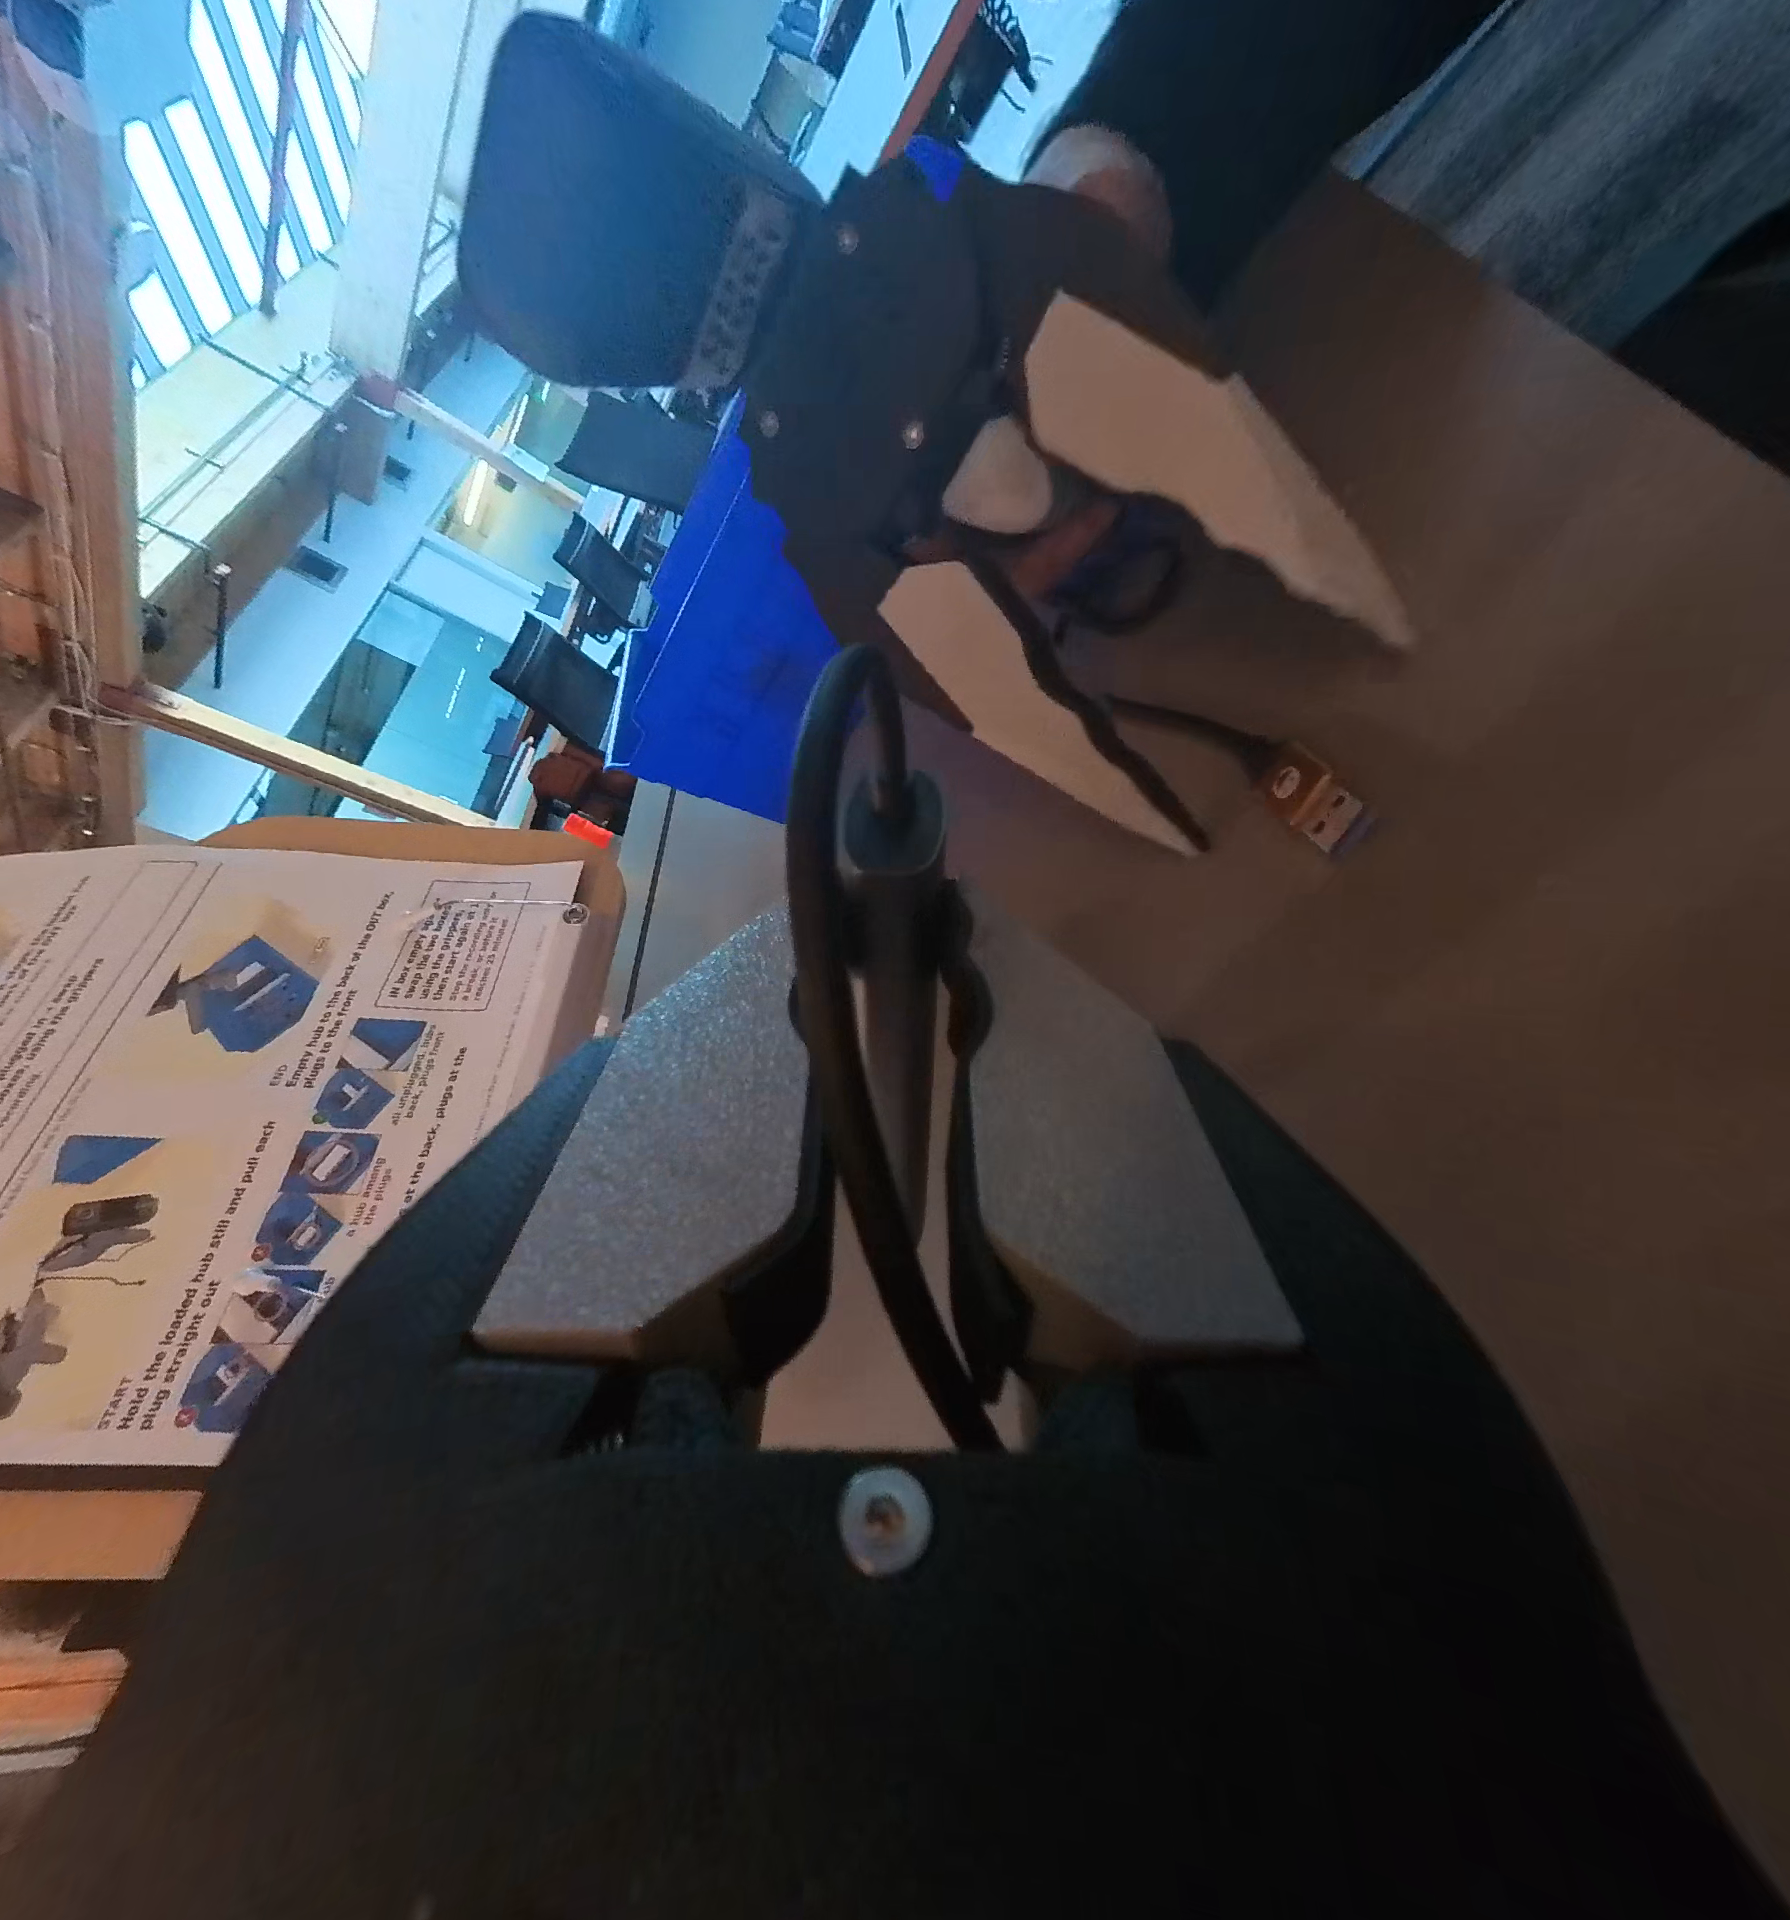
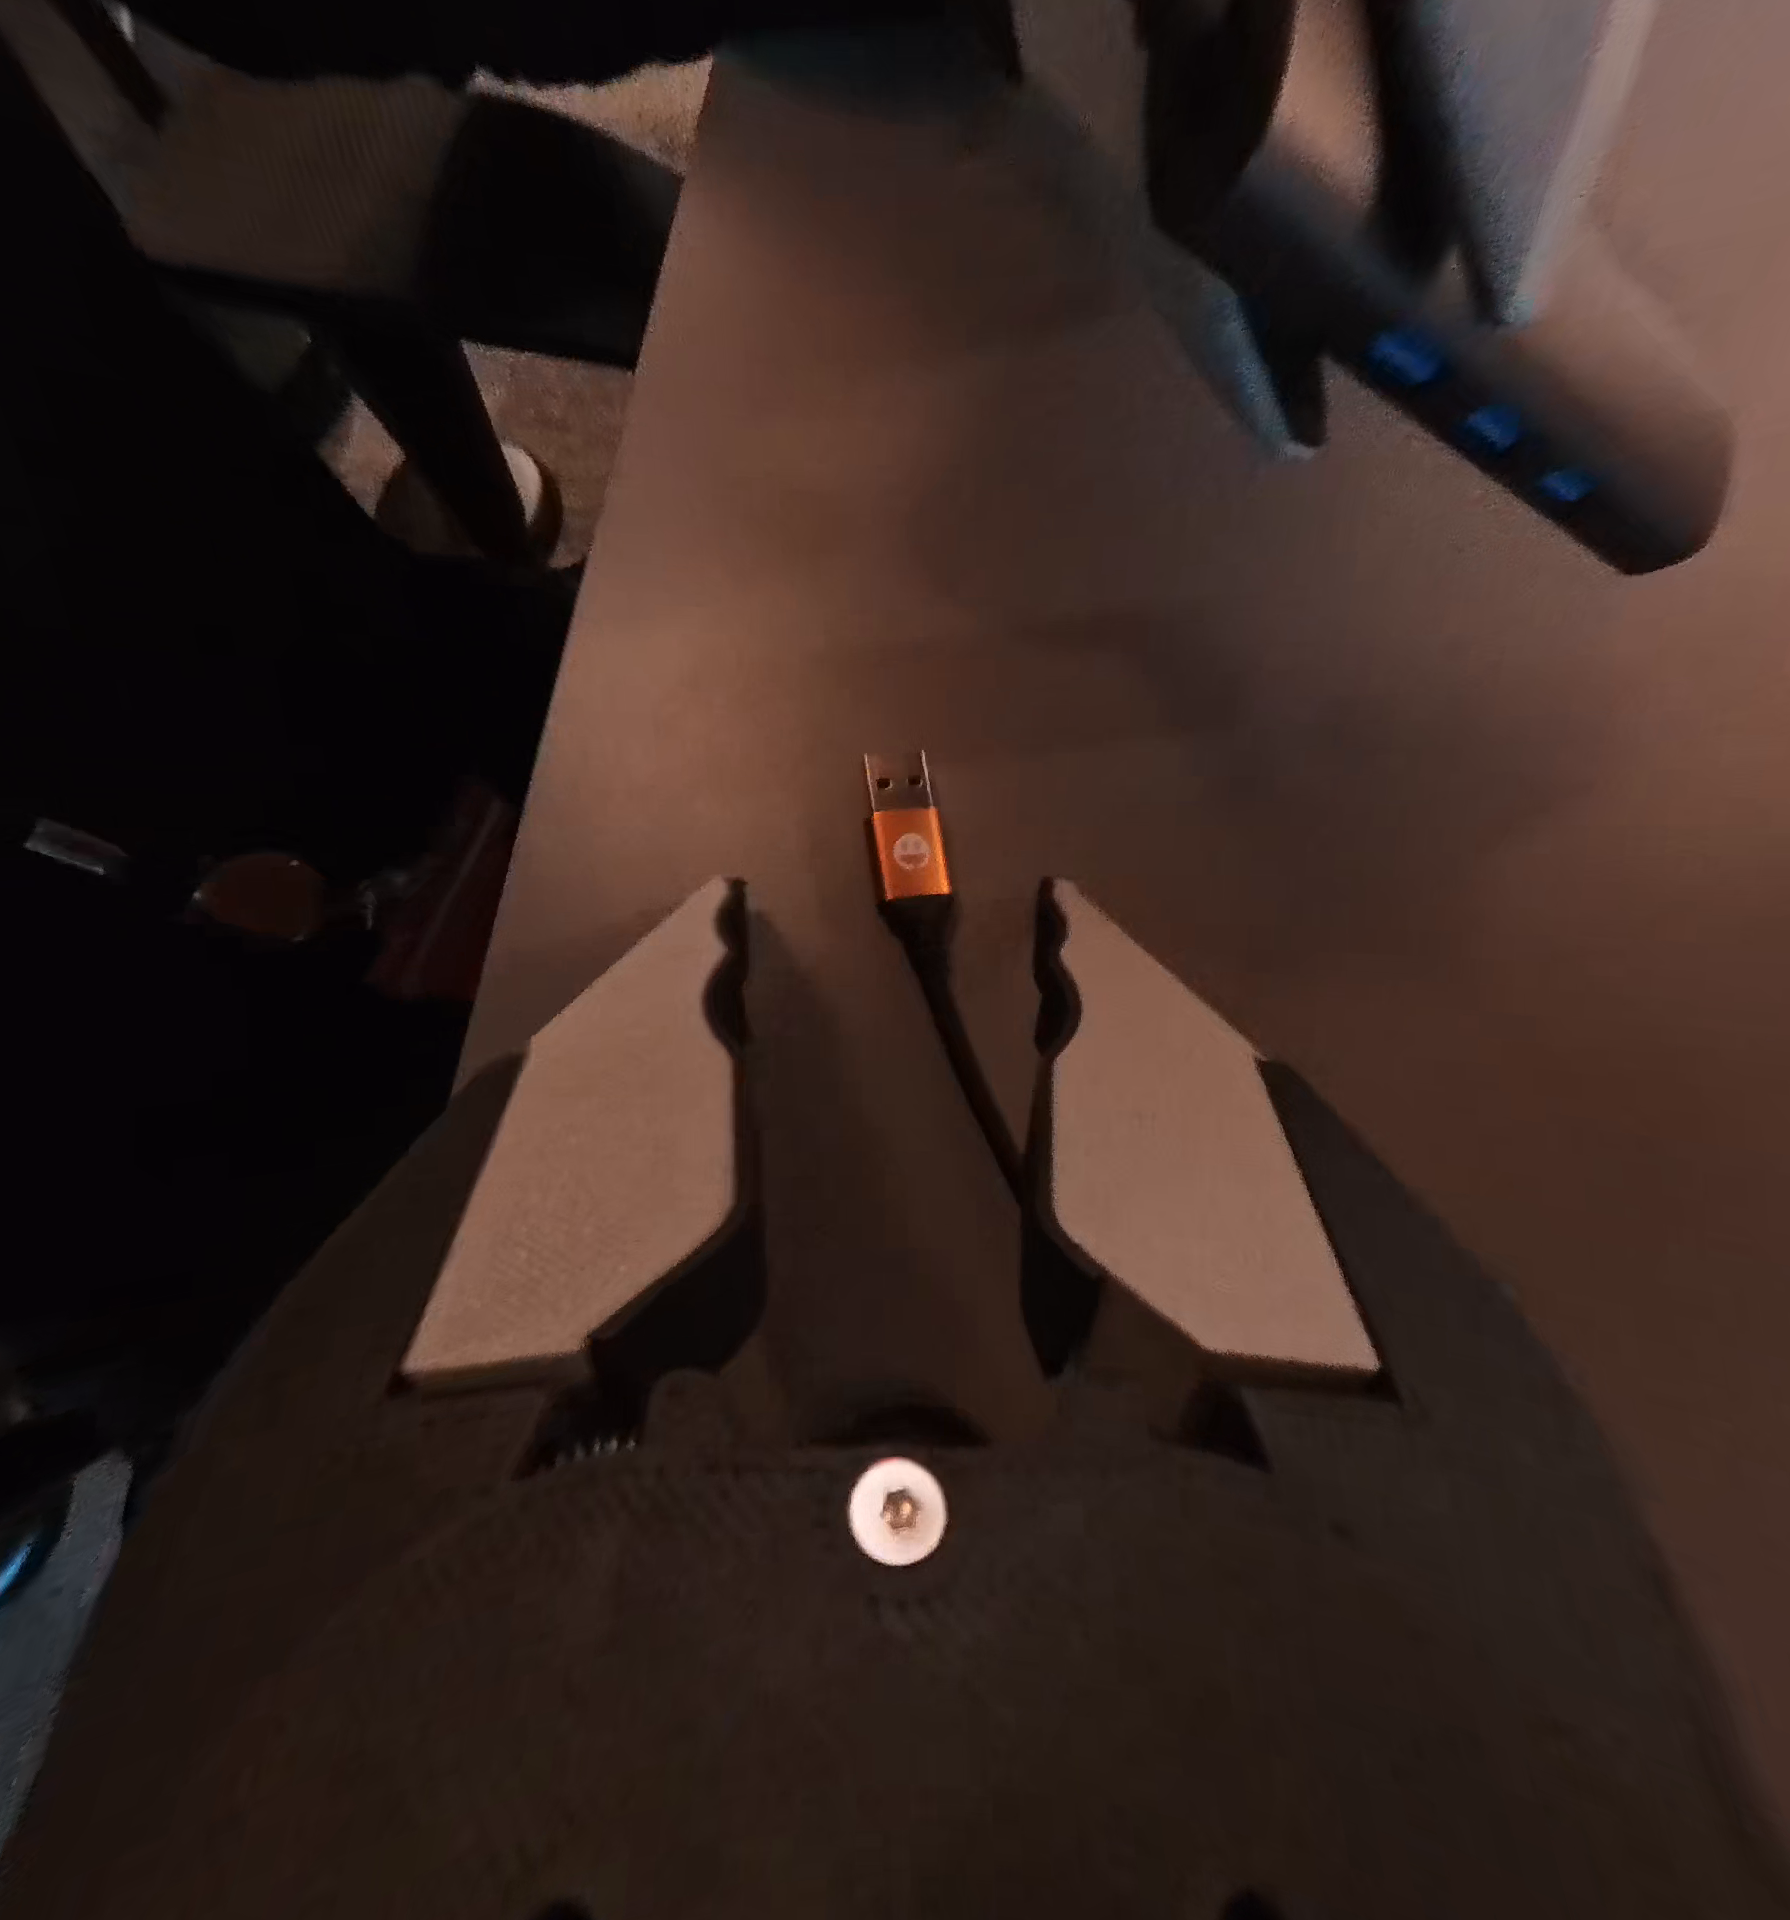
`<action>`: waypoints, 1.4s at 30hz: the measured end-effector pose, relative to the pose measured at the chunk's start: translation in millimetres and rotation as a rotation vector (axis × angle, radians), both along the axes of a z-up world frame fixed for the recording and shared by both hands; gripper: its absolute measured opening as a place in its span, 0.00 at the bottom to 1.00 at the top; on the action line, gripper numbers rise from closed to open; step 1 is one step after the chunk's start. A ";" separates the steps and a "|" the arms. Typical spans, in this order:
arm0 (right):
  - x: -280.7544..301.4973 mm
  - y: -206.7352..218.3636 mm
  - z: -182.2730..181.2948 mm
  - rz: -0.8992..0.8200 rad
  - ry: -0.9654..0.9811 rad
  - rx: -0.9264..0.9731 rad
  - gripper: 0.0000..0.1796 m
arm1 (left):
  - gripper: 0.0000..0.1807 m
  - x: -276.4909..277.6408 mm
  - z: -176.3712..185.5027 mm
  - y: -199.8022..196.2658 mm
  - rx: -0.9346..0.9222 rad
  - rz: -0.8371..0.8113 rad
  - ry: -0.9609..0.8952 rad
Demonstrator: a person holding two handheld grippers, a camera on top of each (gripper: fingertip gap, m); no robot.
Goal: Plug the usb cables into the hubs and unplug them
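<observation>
My left gripper [image 1: 886,987] is shut on a black USB hub [image 1: 891,862] and holds it on edge above the brown table [image 1: 1545,987]. The hub's own black cable [image 1: 818,1039] loops back between the fingers. In the right wrist view the hub [image 2: 1556,436] shows at the upper right with blue ports, blurred. My right gripper [image 2: 889,904] is open and low over the table. An orange USB plug [image 2: 901,847] lies flat just ahead of the fingertips, and its black cable [image 2: 958,1049] runs back between them. The left wrist view also shows the right gripper [image 1: 1291,732] and the plug [image 1: 1306,800].
A printed instruction sheet [image 1: 247,1091] on a board stands at the left. A blue bin [image 1: 725,665] and a black office chair [image 1: 610,208] are behind the table. The table's edge [image 2: 558,727] runs close to the left of the plug, with dark chair legs [image 2: 423,416] below. The tips of one gripper are about 10 centimeters away from the tips of the other.
</observation>
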State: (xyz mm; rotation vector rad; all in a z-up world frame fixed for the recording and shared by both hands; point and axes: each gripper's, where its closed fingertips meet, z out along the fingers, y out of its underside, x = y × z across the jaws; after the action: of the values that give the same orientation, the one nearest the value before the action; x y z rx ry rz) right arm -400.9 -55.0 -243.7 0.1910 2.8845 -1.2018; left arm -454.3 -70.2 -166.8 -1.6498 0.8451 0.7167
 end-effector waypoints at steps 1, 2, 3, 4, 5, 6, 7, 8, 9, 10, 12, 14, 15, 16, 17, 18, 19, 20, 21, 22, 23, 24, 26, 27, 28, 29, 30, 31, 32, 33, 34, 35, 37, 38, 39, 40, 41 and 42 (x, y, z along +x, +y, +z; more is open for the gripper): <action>-4.1 0.6 -0.7 -0.024 0.011 -0.004 0.22 | 0.07 -0.4 -0.7 -0.1 -0.003 0.002 0.000; -6.7 1.2 -1.2 -0.038 0.020 -0.012 0.11 | 0.07 -0.7 -1.4 -0.3 -0.007 0.003 0.000; -6.8 0.9 -1.4 -0.039 0.018 -0.025 0.07 | 0.07 -0.5 -1.5 -0.8 -0.009 0.001 -0.005; -6.0 0.9 -1.2 -0.039 0.005 -0.034 0.07 | 0.07 0.4 -0.8 -1.5 -0.008 -0.005 -0.011; -5.6 1.7 -1.1 -0.038 -0.009 -0.034 0.07 | 0.07 1.7 0.4 -2.2 -0.004 -0.012 -0.015; -6.7 3.1 -0.9 -0.043 -0.016 -0.033 0.07 | 0.07 2.3 2.3 -2.9 0.004 -0.014 -0.014; -9.0 5.1 -0.4 -0.049 -0.016 -0.038 0.07 | 0.07 2.4 4.3 -3.7 0.014 -0.013 -0.008; -9.6 6.5 2.4 -0.045 -0.028 -0.061 0.07 | 0.07 2.4 6.8 -4.3 0.025 -0.009 0.003; -8.2 6.9 8.5 -0.036 -0.062 -0.106 0.07 | 0.07 3.1 9.4 -4.9 0.038 -0.009 0.015; -7.1 7.4 16.8 -0.030 -0.103 -0.163 0.07 | 0.08 4.8 11.5 -5.6 0.048 -0.014 0.019; -4.8 11.0 31.6 -0.016 -0.182 -0.261 0.06 | 0.08 8.9 12.6 -6.5 0.053 -0.029 0.023; -6.4 15.8 39.3 -0.023 -0.216 -0.306 0.06 | 0.08 13.1 11.8 -6.9 0.053 -0.044 0.039; -8.7 18.1 39.7 -0.037 -0.221 -0.307 0.06 | 0.08 15.0 12.1 -6.6 0.060 -0.049 0.047; -10.7 20.0 38.2 -0.050 -0.226 -0.295 0.06 | 0.08 16.7 13.9 -6.1 0.078 -0.050 0.057; -12.1 21.7 35.8 -0.060 -0.234 -0.271 0.06 | 0.08 18.7 16.1 -5.5 0.100 -0.054 0.061; -12.7 22.4 34.3 -0.063 -0.243 -0.245 0.06 | 0.08 20.9 17.3 -4.7 0.120 -0.060 0.058; -12.0 21.9 35.2 -0.055 -0.257 -0.227 0.06 | 0.08 22.7 16.6 -3.8 0.129 -0.066 0.052; -11.4 21.0 38.0 -0.043 -0.275 -0.213 0.07 | 0.08 23.8 13.9 -2.7 0.127 -0.069 0.047; -12.5 20.0 41.9 -0.034 -0.285 -0.203 0.06 | 0.08 24.6 10.1 -1.5 0.117 -0.073 0.043; -14.4 18.7 47.2 -0.023 -0.289 -0.200 0.06 | 0.08 25.4 7.0 -0.4 0.108 -0.078 0.036; -16.6 17.2 53.1 -0.009 -0.289 -0.205 0.07 | 0.08 26.1 4.8 0.5 0.100 -0.084 0.027; -19.7 15.8 58.5 0.004 -0.280 -0.214 0.07 | 0.08 26.2 4.9 1.1 0.101 -0.087 0.016; -26.6 13.9 64.3 0.020 -0.254 -0.237 0.06 | 0.08 24.5 11.3 -0.1 0.132 -0.083 -0.001; -30.5 13.3 64.2 0.015 -0.240 -0.249 0.06 | 0.08 22.5 15.4 -1.7 0.149 -0.077 -0.010; -35.3 13.8 61.4 -0.004 -0.221 -0.249 0.06 | 0.08 19.6 17.9 -3.4 0.156 -0.069 -0.017; -41.1 16.2 54.3 -0.037 -0.194 -0.222 0.07 | 0.08 15.6 17.8 -4.7 0.152 -0.054 -0.011; -45.5 20.4 44.2 -0.069 -0.164 -0.170 0.07 | 0.08 11.2 14.9 -5.2 0.134 -0.035 0.011; -47.1 24.5 34.9 -0.085 -0.137 -0.119 0.07 | 0.08 7.1 8.0 -4.9 0.097 -0.017 0.045; -47.6 26.5 28.7 -0.092 -0.112 -0.093 0.07 | 0.08 3.8 -1.0 -3.9 0.051 0.000 0.088; -46.7 26.8 25.3 -0.093 -0.104 -0.090 0.07 | 0.08 2.5 -9.9 -2.6 0.008 0.008 0.118; -45.7 26.7 23.6 -0.092 -0.118 -0.095 0.07 | 0.08 3.1 -16.9 -1.2 -0.027 0.011 0.114; -47.3 27.1 23.2 -0.104 -0.134 -0.102 0.07 | 0.08 4.0 -21.6 0.1 -0.055 0.019 0.085; -57.2 28.1 28.3 -0.153 -0.140 -0.140 0.07 | 0.08 5.8 -29.2 2.1 -0.099 0.025 -0.006; -62.6 29.2 33.0 -0.176 -0.130 -0.166 0.07 | 0.08 5.4 -31.4 3.0 -0.104 0.029 -0.031; -67.4 31.0 38.1 -0.196 -0.115 -0.193 0.07 | 0.08 3.2 -31.1 3.5 -0.095 0.047 -0.017; -71.5 33.1 43.0 -0.214 -0.098 -0.219 0.07 | 0.08 1.6 -31.0 3.9 -0.083 0.062 -0.002; -75.4 35.5 47.5 -0.232 -0.081 -0.243 0.07 | 0.08 1.9 -32.8 4.3 -0.080 0.066 0.003; -79.0 37.8 51.6 -0.250 -0.065 -0.266 0.07 | 0.13 4.1 -37.0 4.6 -0.090 0.059 -0.003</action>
State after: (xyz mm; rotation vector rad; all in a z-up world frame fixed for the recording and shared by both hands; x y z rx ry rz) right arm -479.9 -17.2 -192.1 0.5859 2.6693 -1.5685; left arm -450.2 -65.6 -203.8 -1.7618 0.8402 0.7254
